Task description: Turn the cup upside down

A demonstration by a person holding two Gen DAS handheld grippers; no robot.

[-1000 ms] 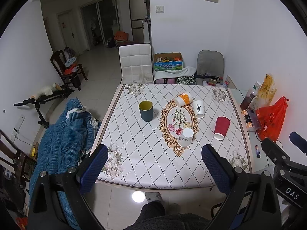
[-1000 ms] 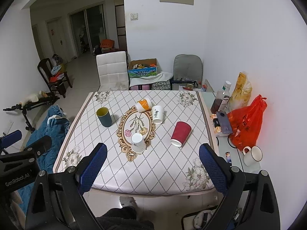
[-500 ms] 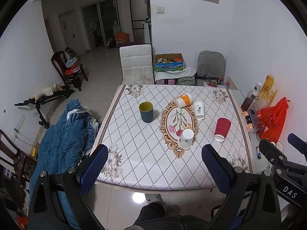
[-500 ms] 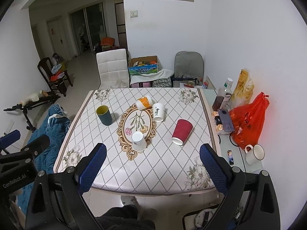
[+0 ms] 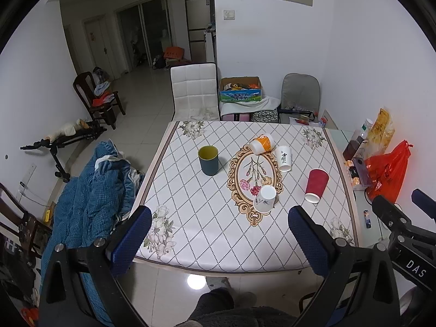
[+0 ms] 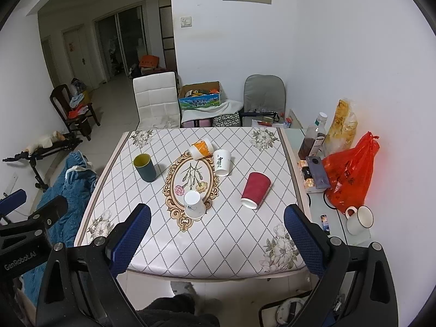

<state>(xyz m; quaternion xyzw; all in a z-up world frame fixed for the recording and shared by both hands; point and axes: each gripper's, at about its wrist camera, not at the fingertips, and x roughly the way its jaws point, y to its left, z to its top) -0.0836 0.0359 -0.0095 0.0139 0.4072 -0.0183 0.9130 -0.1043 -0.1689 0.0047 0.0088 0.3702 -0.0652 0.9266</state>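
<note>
A dark teal cup with a yellow inside (image 5: 208,160) (image 6: 145,167) stands upright, mouth up, on the left of the table (image 5: 190,218) (image 6: 231,231). A red paper cup (image 5: 315,185) (image 6: 255,189), a white cup with dark print (image 5: 283,158) (image 6: 222,162) and a white paper cup (image 5: 265,198) (image 6: 193,204) stand mouth down. An orange and white cup (image 5: 262,143) (image 6: 201,149) lies on its side. My left gripper (image 5: 219,241) and right gripper (image 6: 217,238) are open and empty, held before the table's near edge.
A blue blanket (image 5: 90,190) lies left of the table. A side ledge on the right holds a red plastic bag (image 6: 351,171), a bottle (image 6: 313,139), a phone (image 6: 317,171) and a white mug (image 6: 358,219). Chairs (image 5: 194,92) and a carton stand beyond the far edge.
Both views have drifted slightly; the grippers stay open and away from the table. The cups have not moved.
</note>
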